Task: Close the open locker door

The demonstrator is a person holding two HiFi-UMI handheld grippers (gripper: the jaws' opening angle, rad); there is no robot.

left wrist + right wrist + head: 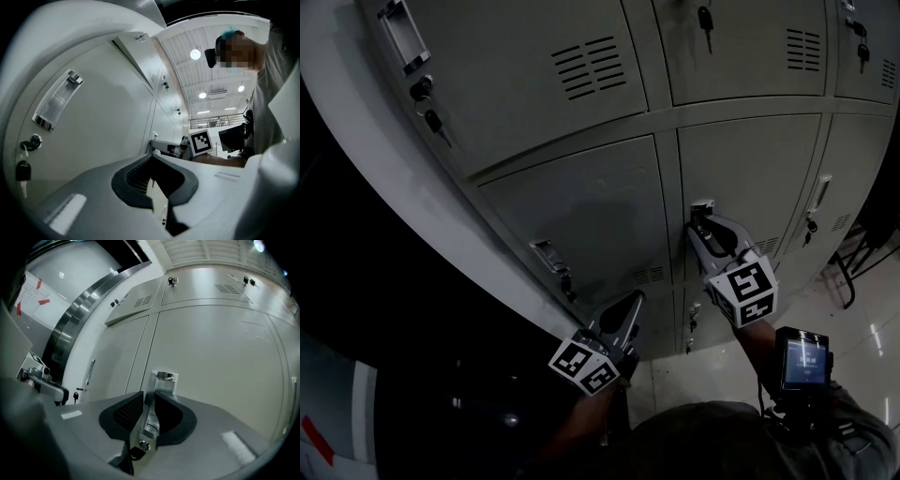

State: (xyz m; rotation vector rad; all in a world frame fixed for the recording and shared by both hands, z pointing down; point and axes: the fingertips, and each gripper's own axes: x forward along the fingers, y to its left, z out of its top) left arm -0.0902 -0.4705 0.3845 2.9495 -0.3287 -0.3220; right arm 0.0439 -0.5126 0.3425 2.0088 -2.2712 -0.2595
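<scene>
Grey painted sheet steel makes up the whole bank of lockers (pixel 581 56), which stands on a pale glossy floor (pixel 862 319) and fills most of the head view. The locker door (pixel 759 178) concerned is in the lower row, to the right of a vertical seam. From where I stand its face looks level with the neighbouring door (pixel 581 206), so I judge it closed or all but closed.

A thin metal panel of this kind should be light and stiff, and should swing freely on its hinges. It will slam and rattle if shoved. The paint is smooth and gives the pads little purchase, so the sensible hold is the projecting pull at the free edge, or a flat push near it.

The right gripper (pixel 698 223) is raised against the door's left edge. Its jaws are narrowly parted around the handle (pixel 159 380), and the dark pads lie close against both flanks of that bright metal pull. The right gripper view shows no gap on either side.

The left gripper (pixel 634 302) hangs lower and further left, clear of that door and pointing along the locker fronts. Its tips are together with nothing between them.

Just below the handle, near the root of the right jaws, sits a small round lock (pixel 144 445).
</scene>
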